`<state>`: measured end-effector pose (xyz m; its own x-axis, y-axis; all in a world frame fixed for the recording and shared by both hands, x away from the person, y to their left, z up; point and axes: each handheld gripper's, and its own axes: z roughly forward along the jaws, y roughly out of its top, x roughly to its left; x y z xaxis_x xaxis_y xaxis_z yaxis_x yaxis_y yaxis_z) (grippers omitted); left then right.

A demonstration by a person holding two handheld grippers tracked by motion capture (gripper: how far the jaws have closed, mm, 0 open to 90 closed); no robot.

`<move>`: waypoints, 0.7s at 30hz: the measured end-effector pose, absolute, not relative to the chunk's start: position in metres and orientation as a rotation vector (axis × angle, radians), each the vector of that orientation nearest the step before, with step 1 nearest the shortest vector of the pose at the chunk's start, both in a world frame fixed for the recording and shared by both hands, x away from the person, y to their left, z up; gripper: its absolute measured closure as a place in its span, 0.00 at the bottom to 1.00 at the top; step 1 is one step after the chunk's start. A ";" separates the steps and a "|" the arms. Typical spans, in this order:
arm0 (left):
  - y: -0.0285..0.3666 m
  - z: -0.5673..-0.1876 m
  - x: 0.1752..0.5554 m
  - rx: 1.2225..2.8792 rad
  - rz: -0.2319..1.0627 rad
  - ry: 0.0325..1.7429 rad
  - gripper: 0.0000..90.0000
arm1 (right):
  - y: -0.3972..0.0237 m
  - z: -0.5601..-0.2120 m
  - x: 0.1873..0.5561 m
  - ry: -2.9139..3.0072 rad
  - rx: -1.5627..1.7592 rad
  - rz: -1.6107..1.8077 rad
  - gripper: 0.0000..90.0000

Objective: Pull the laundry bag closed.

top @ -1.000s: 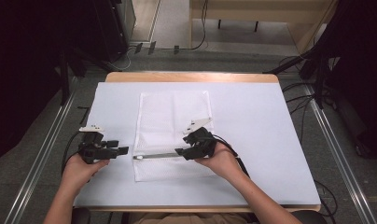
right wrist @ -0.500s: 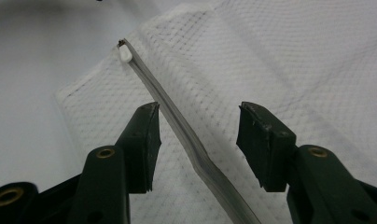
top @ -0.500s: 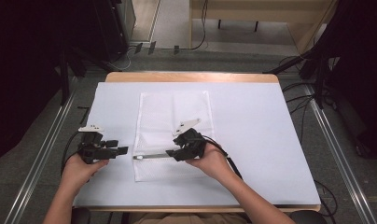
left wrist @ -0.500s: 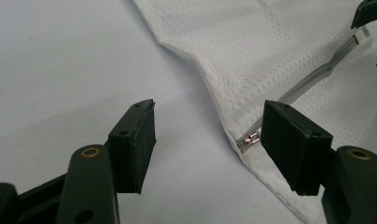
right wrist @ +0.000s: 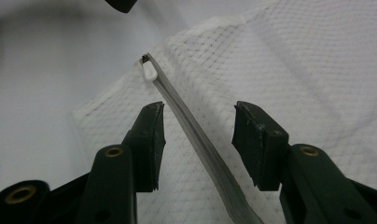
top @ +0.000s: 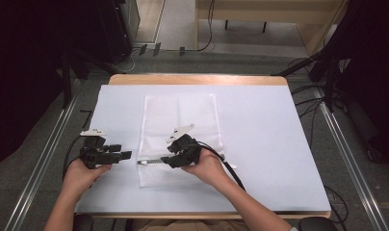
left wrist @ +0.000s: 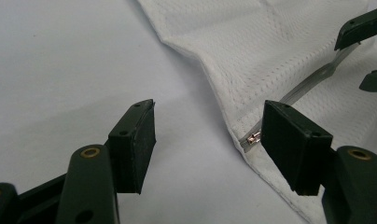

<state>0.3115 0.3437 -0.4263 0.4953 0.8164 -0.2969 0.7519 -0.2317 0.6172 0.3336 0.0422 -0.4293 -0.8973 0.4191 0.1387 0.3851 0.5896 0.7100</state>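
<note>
- So far, the white mesh bag lies flat near the middle of the table, its zipper running along the near part toward the bag's left edge.
- Judging by the right gripper view, the zipper looks closed along the stretch in sight, with the slider at its far end; nothing is unzipped yet.
- The right gripper hovers over the zipper, jaws straddling the tape and just closing in, pads not yet pressing it.
- The left gripper waits just left of the bag's edge, jaws spread wide, holding nothing; the slider sits just beside one pad.
- Left to do: pinch the bag and the slider, then draw the zipper open.
</note>
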 end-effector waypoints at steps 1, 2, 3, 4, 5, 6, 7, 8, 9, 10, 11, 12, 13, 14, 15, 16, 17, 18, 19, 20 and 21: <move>0.344 -0.426 0.312 2.015 0.114 1.288 0.40 | 0.046 -0.431 0.333 2.766 0.696 1.221 0.61; 0.344 -0.426 0.312 2.015 0.115 1.287 0.40 | 0.048 -0.431 0.333 2.768 0.697 1.222 0.61; 0.344 -0.426 0.312 2.015 0.115 1.287 0.40 | 0.049 -0.432 0.333 2.773 0.689 1.220 0.61; 0.344 -0.427 0.312 2.015 0.113 1.286 0.40 | 0.050 -0.432 0.333 2.773 0.691 1.217 0.61; 0.343 -0.427 0.312 2.013 0.111 1.287 0.40 | 0.052 -0.433 0.333 2.773 0.682 1.217 0.61; 0.343 -0.427 0.312 2.013 0.111 1.287 0.40 | 0.053 -0.434 0.333 2.777 0.684 1.215 0.61; 0.343 -0.427 0.312 2.011 0.109 1.288 0.40 | 0.053 -0.434 0.333 2.777 0.684 1.215 0.61; 0.343 -0.427 0.312 2.015 0.109 1.291 0.40 | 0.056 -0.435 0.332 2.780 0.679 1.203 0.61; 0.343 -0.427 0.312 2.017 0.106 1.290 0.40 | 0.056 -0.435 0.332 2.780 0.679 1.203 0.61; 0.343 -0.427 0.312 2.017 0.109 1.288 0.40 | 0.059 -0.436 0.332 2.785 0.679 1.205 0.63; 0.343 -0.428 0.312 2.014 0.109 1.289 0.40 | 0.060 -0.437 0.333 2.789 0.676 1.206 0.64; 0.343 -0.428 0.312 2.014 0.109 1.288 0.40 | 0.061 -0.437 0.332 2.791 0.679 1.207 0.65; 0.343 -0.428 0.312 2.014 0.109 1.288 0.40 | 0.061 -0.437 0.332 2.791 0.679 1.207 0.65; 0.343 -0.428 0.312 2.013 0.109 1.289 0.40 | 0.064 -0.438 0.332 2.798 0.682 1.207 0.66; 0.344 -0.427 0.312 2.015 0.109 1.287 0.40 | 0.066 -0.439 0.332 2.800 0.683 1.213 0.66; 0.344 -0.427 0.312 2.014 0.109 1.288 0.40 | 0.067 -0.439 0.333 2.801 0.684 1.216 0.67; 0.344 -0.427 0.312 2.014 0.109 1.288 0.40 | 0.069 -0.439 0.332 2.807 0.695 1.227 0.68; 0.344 -0.427 0.312 2.014 0.109 1.288 0.40 | 0.071 -0.440 0.332 2.813 0.692 1.229 0.69; 0.344 -0.427 0.312 2.014 0.109 1.288 0.40 | 0.071 -0.440 0.332 2.813 0.692 1.229 0.69; 0.343 -0.428 0.312 2.012 0.110 1.290 0.40 | 0.073 -0.440 0.332 2.820 0.696 1.228 0.70; 0.343 -0.428 0.312 2.013 0.110 1.289 0.40 | 0.077 -0.442 0.331 2.826 0.675 1.228 0.71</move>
<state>0.3124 0.3433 -0.4276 0.4935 0.8164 -0.2997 0.7537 -0.2295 0.6159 0.3311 0.0771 -0.4415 -0.9084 0.3783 0.1782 0.3884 0.6052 0.6949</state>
